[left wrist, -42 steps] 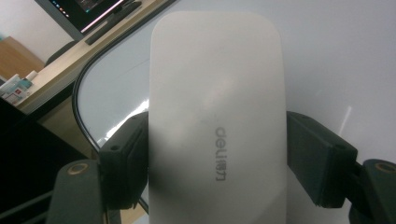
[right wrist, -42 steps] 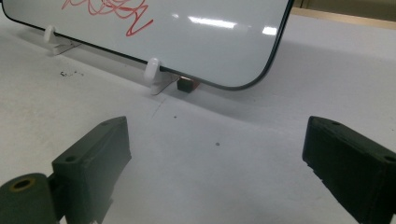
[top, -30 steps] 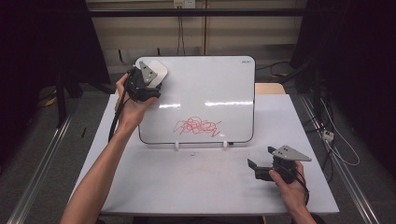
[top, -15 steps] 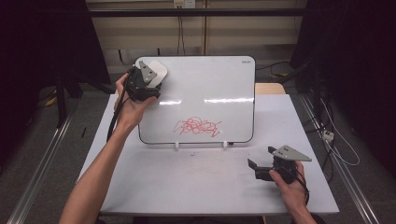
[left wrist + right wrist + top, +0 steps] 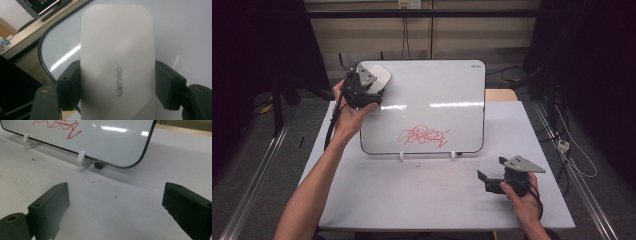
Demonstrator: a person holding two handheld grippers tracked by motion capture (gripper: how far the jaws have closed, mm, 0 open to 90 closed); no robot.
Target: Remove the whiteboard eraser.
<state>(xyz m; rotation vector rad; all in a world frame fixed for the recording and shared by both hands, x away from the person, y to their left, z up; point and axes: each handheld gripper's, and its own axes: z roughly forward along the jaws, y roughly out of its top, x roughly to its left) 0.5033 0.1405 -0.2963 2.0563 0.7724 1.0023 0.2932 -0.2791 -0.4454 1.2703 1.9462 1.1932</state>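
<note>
The left gripper (image 5: 371,86) has its two black jaws clamped on the long sides of a white eraser (image 5: 117,65), which lies flat between them against the whiteboard (image 5: 437,95) near its upper corner. Red scribbles (image 5: 423,135) sit lower on the board, well apart from these jaws. The right gripper (image 5: 484,179) rests on the white table (image 5: 412,195) with jaws spread wide, nothing between them; the board's lower edge lies just beyond.
</note>
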